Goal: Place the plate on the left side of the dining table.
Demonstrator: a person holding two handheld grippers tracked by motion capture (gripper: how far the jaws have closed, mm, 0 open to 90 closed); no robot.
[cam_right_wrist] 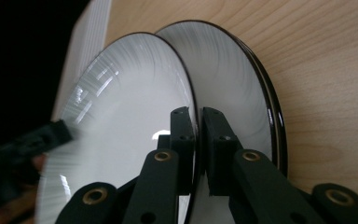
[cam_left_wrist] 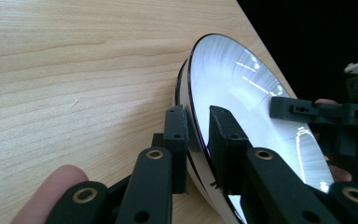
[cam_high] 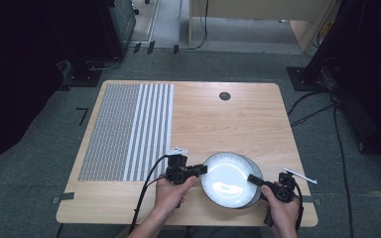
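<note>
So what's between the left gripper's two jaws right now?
The dark rim of the top plate, pinched by the left gripper, as the left gripper view shows.

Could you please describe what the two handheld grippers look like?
Both the left gripper and the right gripper are black, with two blocky fingers on linkage arms with brass-ringed pivots. A black cable trails from the left one. Each carries a pale plate on top.

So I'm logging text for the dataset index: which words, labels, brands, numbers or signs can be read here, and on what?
None: no readable text anywhere.
top plate, held at opposite rims by the left gripper and right gripper: plain white, dark rim, no mark.
striped mat: pattern only, no letters.
table: bare wood, one dark round spot, no label.
</note>
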